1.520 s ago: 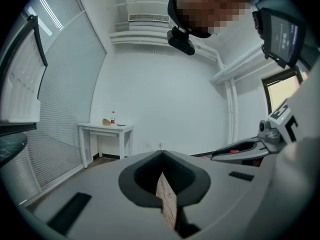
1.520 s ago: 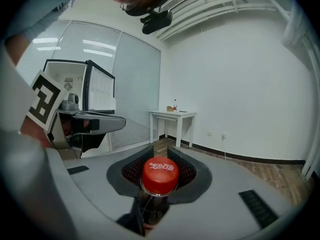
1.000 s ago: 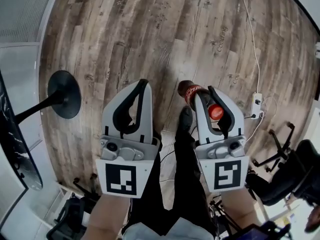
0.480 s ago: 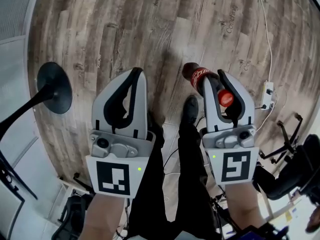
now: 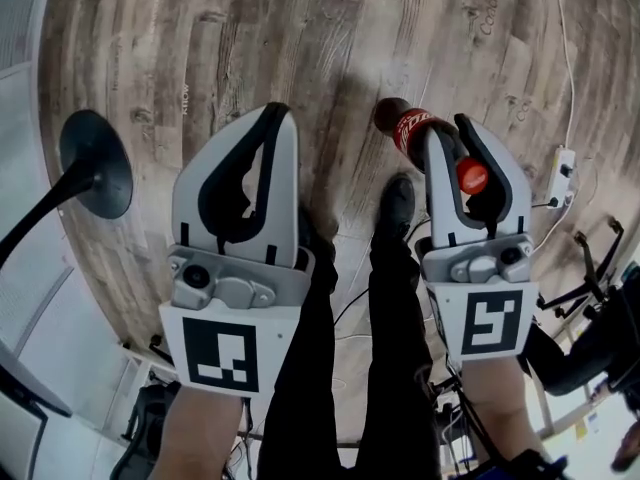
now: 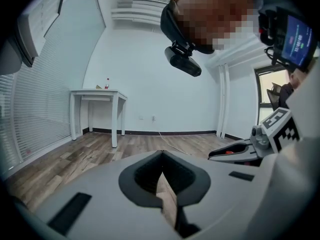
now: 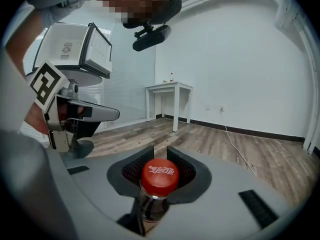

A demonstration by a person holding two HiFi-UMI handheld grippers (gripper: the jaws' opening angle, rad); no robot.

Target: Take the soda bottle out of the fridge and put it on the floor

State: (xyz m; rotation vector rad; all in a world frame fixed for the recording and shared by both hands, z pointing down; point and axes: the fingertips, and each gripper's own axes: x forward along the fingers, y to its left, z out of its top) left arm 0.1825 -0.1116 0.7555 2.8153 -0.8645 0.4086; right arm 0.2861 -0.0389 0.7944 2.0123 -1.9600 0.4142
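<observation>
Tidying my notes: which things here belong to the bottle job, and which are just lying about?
Job: soda bottle, right tool gripping its neck, floor.
Lying about: black stand base, power strip, white table.

a white table stands near the wall.

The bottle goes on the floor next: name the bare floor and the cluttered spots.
Bare floor lies ahead of the soda bottle, between the black stand base and the white power strip. Crowded: around the shoe and by the chair legs at right.
</observation>
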